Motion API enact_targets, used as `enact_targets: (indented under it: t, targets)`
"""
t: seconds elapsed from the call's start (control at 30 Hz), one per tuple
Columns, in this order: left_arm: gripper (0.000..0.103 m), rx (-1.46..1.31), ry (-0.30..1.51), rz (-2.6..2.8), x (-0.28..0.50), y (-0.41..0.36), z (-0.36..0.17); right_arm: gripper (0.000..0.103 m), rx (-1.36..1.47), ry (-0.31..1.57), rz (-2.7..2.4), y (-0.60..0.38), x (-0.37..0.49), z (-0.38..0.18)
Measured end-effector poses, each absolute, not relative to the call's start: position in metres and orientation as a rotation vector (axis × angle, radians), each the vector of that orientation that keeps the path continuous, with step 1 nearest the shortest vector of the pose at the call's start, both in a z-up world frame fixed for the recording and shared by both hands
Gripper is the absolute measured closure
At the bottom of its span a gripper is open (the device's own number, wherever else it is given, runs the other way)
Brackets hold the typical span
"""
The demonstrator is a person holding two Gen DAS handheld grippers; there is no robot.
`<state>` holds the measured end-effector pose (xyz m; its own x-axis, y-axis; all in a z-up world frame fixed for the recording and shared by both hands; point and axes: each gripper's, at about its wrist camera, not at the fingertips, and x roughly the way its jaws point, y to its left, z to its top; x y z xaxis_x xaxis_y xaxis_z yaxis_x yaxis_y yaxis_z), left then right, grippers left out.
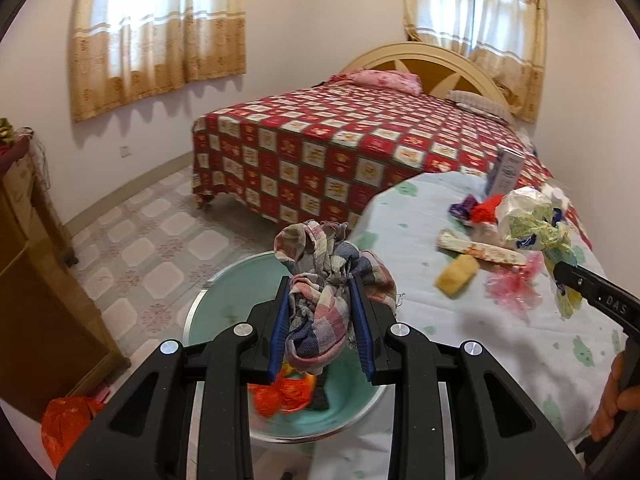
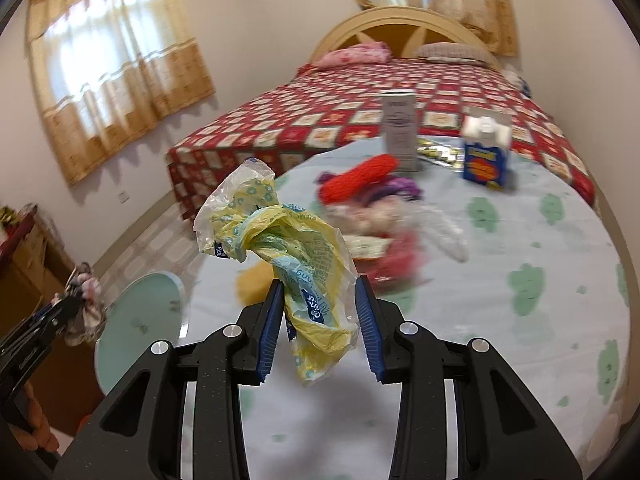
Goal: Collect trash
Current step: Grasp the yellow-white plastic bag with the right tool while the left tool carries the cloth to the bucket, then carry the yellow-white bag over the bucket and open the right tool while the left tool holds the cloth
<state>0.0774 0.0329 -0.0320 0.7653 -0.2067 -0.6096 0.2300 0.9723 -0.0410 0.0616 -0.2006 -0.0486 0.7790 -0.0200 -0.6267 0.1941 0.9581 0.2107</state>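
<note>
My left gripper (image 1: 322, 292) is shut on a crumpled checked cloth (image 1: 320, 280) and holds it above a teal bin (image 1: 212, 312) beside the table. Orange trash (image 1: 284, 394) lies in the bin. My right gripper (image 2: 320, 292) is shut on a crumpled yellow plastic wrapper (image 2: 296, 252) and holds it above the table's left part. The wrapper (image 1: 532, 220) and right gripper (image 1: 560, 276) show at the right of the left wrist view. The cloth (image 2: 86, 304) and bin (image 2: 136, 320) show at the left of the right wrist view.
The round table with a pale green-patterned cloth (image 2: 500, 320) holds a red knitted item (image 2: 360, 176), a blue carton (image 2: 486, 152), a white box (image 2: 398, 132), a yellow sponge (image 1: 456, 276) and pink plastic (image 1: 512, 288). A bed (image 1: 320, 152) stands behind. A wooden cabinet (image 1: 36, 280) stands left.
</note>
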Motion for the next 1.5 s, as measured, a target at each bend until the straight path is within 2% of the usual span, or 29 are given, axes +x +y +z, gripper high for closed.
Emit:
enact_targets:
  t: [0.6,1.5]
  targets:
    - [0.074,-0.017,0.709,-0.105,0.094,0.078,-0.052,0.065,0.113,0.734,0.037,-0.087,0.092,-0.063]
    - [0.074,-0.050,0.789,-0.033,0.114,0.089,-0.081,0.062,0.062,0.866,0.089,-0.044,0.144,-0.105]
